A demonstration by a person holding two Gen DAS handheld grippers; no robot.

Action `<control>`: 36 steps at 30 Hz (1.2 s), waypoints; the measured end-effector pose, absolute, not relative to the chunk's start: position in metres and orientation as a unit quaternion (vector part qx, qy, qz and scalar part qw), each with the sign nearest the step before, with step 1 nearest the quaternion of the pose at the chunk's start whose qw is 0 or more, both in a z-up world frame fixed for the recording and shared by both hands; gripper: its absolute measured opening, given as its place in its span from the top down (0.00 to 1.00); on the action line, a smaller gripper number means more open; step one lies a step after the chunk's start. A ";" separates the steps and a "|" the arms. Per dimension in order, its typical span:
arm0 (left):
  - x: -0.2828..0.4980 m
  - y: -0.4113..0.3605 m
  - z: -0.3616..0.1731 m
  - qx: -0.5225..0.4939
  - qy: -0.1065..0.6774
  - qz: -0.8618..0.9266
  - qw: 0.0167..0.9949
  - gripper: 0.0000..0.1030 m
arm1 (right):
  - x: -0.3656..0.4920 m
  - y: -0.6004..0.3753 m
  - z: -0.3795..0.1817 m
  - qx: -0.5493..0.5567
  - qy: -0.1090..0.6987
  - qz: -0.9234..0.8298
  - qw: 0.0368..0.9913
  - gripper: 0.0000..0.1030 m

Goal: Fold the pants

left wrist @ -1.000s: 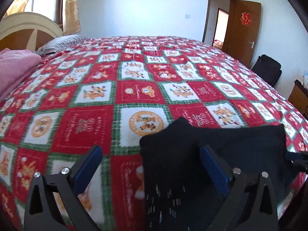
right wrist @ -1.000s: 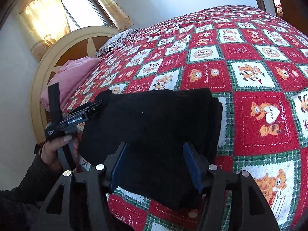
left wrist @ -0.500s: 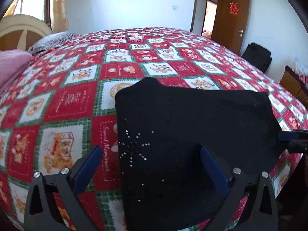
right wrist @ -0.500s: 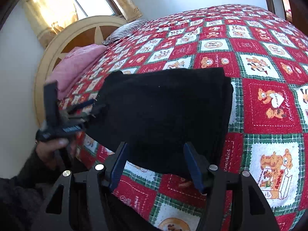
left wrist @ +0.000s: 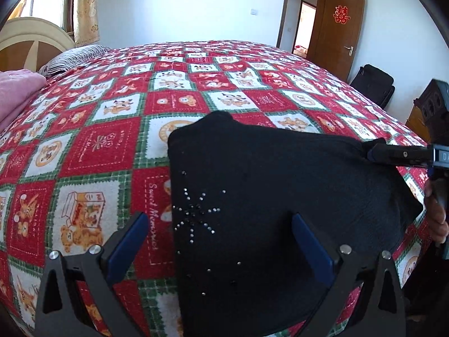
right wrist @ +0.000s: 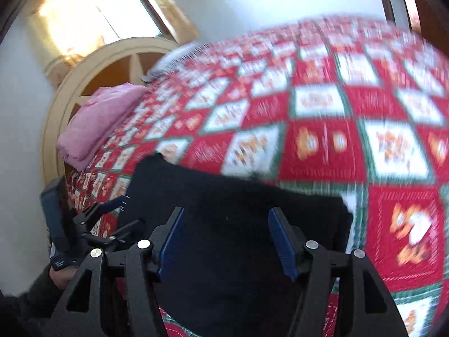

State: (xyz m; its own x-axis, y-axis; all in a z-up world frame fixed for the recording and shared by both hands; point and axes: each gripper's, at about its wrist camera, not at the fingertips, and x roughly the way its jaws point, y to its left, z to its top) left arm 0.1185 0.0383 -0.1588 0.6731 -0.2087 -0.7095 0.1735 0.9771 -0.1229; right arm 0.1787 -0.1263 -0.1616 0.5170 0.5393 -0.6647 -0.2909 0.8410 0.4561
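Folded black pants with a rhinestone star lie near the front edge of the bed's red checked blanket. My left gripper hovers open over their left half, one finger past the left edge and nothing pinched. The right gripper reaches in from the right, its tips at the pants' far right corner. In the blurred right wrist view, the right gripper is open above the pants, pads clear of the cloth. The left gripper sits at their left edge.
A pink folded blanket, a striped pillow and a rounded headboard lie at the bed's head. Beyond the far side are a brown door, a black bag and a wooden cabinet.
The left gripper has drawn back, so more of the pants shows below it. The right gripper has swung from the pants' right edge to their far right corner. Both stay open.
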 end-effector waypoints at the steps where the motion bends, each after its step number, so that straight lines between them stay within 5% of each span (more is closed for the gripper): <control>1: 0.119 0.039 -0.159 -0.024 0.391 -0.105 0.914 0.00 | 0.178 -0.129 -0.163 0.152 0.422 0.247 0.859 0.39; 24: 0.125 0.074 -0.147 -0.065 0.361 -0.080 0.927 0.00 | 0.122 -0.159 -0.148 0.114 0.404 0.202 0.885 0.37; 36: 0.130 0.078 -0.161 -0.124 0.357 -0.130 0.917 0.02 | 0.126 -0.191 -0.186 0.201 0.432 0.198 0.857 0.37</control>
